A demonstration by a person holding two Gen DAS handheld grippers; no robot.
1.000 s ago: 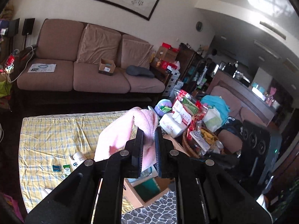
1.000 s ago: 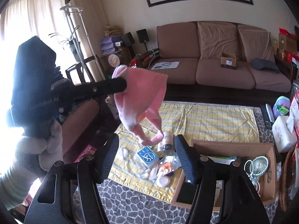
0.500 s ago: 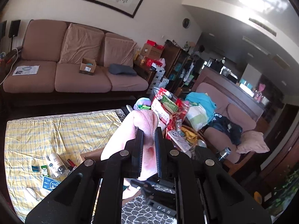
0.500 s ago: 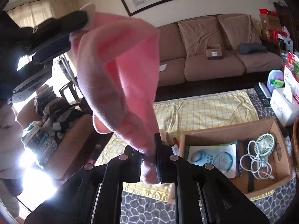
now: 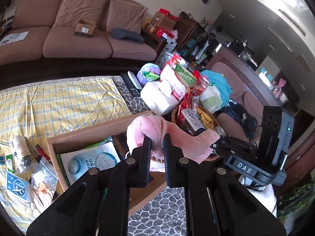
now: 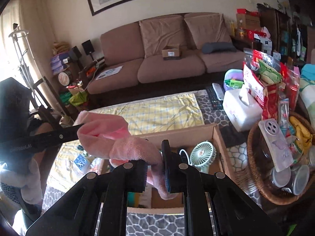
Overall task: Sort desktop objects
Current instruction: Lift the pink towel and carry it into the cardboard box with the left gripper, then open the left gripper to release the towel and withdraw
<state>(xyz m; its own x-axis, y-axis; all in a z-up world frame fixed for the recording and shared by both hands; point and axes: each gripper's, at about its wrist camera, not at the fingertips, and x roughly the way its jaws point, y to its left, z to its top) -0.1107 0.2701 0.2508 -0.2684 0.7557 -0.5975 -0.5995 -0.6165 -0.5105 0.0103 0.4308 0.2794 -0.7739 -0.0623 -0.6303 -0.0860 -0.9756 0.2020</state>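
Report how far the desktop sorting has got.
Done: the cardboard box already holds a mint fan and a white sheet pack. In hand: both tongs, left and right, are clamped on the pink towel, stretched between them above the box. Left: a lotion tube, a zip bag and a blue packet lie on the yellow checked cloth.

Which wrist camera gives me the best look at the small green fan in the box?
The right wrist view: the small green fan shows its round grille inside the cardboard box, just beyond the right gripper. In the left wrist view the pink cloth and left gripper hide it.
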